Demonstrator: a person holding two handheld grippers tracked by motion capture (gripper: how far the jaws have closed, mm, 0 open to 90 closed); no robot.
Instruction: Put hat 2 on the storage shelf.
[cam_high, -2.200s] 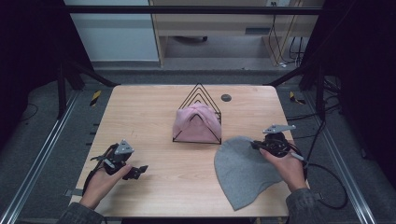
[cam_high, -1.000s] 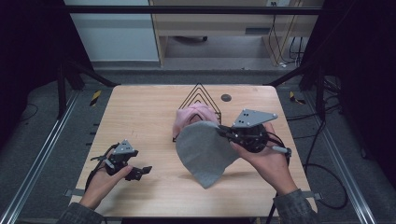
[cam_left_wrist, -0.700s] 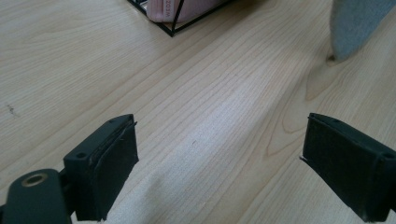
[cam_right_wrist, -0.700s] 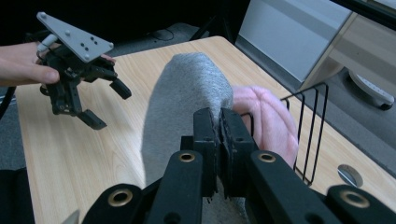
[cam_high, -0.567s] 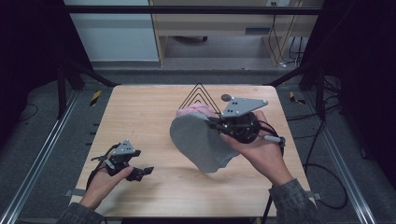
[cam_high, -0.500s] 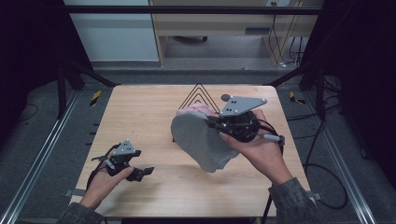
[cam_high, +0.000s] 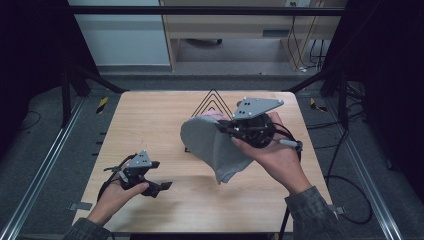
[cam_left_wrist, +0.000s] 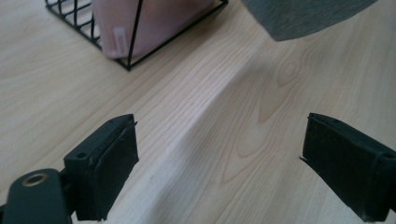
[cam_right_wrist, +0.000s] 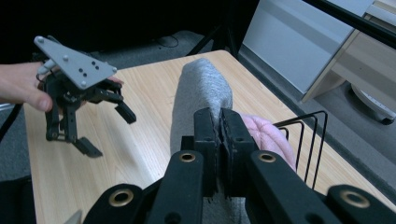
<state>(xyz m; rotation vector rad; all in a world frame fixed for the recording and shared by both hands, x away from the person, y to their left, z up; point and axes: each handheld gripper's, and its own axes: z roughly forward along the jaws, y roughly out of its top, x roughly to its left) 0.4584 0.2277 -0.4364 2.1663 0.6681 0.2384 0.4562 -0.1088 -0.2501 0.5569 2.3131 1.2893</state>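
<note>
A grey knit hat (cam_high: 212, 147) hangs in the air over the table's middle, pinched at its edge by my right gripper (cam_high: 226, 128), which is shut on it. From the right gripper view the hat (cam_right_wrist: 203, 91) drapes past the closed jaws (cam_right_wrist: 219, 128). Just behind it a pink hat (cam_high: 216, 116) sits in a black wire rack (cam_high: 212, 100). My left gripper (cam_high: 159, 186) hovers low at the table's front left, jaws open and empty (cam_left_wrist: 224, 158). Ahead of those jaws lie the rack's corner (cam_left_wrist: 133, 63), the pink hat (cam_left_wrist: 154, 23) and the grey hat's hem (cam_left_wrist: 303, 16).
The wooden table (cam_high: 150, 125) has dark floor and metal rails around it. Yellow-black tools lie on the floor at the far left (cam_high: 102, 104) and far right (cam_high: 312, 102). Cables trail from the right hand off the table's right edge.
My right gripper picked the grey hat up off the table's right side and carried it up and left, in front of the rack. The left gripper shifted slightly.
</note>
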